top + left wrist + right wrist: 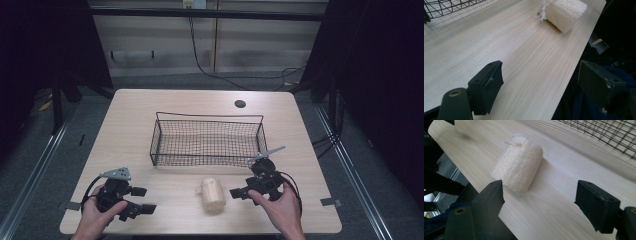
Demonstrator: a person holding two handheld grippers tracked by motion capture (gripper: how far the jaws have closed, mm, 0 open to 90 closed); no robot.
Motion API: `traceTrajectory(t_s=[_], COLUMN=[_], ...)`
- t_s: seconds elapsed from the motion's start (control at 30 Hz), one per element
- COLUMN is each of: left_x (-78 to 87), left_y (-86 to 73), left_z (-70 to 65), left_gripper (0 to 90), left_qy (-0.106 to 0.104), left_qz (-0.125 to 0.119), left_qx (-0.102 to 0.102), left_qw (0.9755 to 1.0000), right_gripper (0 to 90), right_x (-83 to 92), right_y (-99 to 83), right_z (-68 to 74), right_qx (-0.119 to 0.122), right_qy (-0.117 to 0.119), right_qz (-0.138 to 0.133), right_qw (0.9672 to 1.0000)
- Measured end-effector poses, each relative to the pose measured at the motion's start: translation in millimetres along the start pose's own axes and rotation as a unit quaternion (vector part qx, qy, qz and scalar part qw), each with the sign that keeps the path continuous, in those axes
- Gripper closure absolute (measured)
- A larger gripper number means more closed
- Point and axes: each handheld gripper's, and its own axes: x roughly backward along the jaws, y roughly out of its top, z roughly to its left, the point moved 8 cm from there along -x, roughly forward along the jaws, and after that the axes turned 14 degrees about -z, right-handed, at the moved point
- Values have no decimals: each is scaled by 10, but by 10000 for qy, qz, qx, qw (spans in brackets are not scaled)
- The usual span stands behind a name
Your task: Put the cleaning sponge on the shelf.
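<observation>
A cream loofah sponge with a white string loop lies on its side on the wooden table, near the front edge. In the right gripper view the loofah sits just beyond the left jaw. My right gripper is held right of it, open and empty, pointing left at it. At the front left my left gripper is open and empty, jaws pointing right. From the left gripper view the loofah lies far ahead. A black wire basket stands empty at mid-table.
A dark round hole marks the table's far side. Cables trail on the floor behind. Metal rails run along both sides of the table. The front table edge passes between my left gripper's jaws.
</observation>
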Motion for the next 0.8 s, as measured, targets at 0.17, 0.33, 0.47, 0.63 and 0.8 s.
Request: traceTrajectory(t_s=[0.17, 0.33, 0.47, 0.63, 0.8], left_x=[-1, 6, 1, 6, 5], left_y=[-5, 1, 1, 2, 2], left_z=[-8, -1, -9, -5, -5], left_gripper=[197, 197, 197, 197, 197], left_qy=[-17, -24, -29, -11, -16], left_qz=[4, -13, -13, -16, -15], left_qx=[15, 0, -6, -6, -4], left_qw=[10000, 10000, 10000, 10000, 10000], right_gripper=[225, 218, 208, 206, 208], right_x=[-93, -189, -238, -327, -394], right_y=[83, 153, 190, 235, 235], right_z=[88, 156, 175, 244, 256], right_qx=[56, 121, 161, 245, 171], right_qy=[29, -20, -70, -136, -197], right_qz=[184, 420, 548, 725, 855], right_qw=[9998, 9990, 9983, 9970, 9960])
